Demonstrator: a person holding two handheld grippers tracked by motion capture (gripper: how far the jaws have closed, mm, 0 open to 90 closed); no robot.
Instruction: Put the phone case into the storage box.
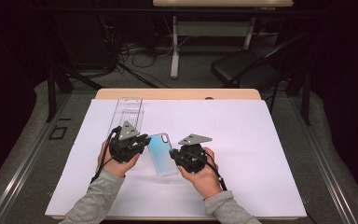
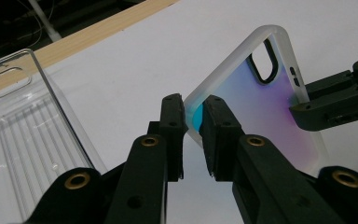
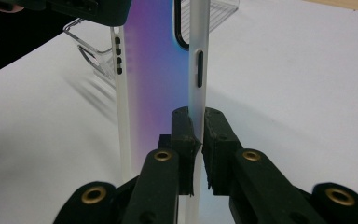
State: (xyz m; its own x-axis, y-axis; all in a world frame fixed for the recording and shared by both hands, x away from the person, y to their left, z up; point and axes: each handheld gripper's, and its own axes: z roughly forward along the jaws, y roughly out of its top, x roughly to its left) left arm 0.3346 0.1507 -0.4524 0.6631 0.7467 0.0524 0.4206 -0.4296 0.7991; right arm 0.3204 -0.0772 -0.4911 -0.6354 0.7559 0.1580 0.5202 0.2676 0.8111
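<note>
Your table (image 1: 279, 186) is covered by a white sheet, with wide bare room to the right of the phone case and in front of it. The clear plastic package (image 1: 128, 112) lies just beyond the case, toward the far edge of the table, its nearer end behind your left gripper.

The phone case (image 1: 164, 154) sits at the middle of the sheet, long axis running away from you, camera cutout at the far end.

Your left gripper (image 2: 193, 122) has its jaws pinched on the case's left rim near a corner; your right gripper (image 3: 196, 133) has its jaws pressed on the right rim.

The right gripper view shows the side button slot (image 3: 199, 69) on that rim, above the jaws; the high view is too coarse to show it.
</note>
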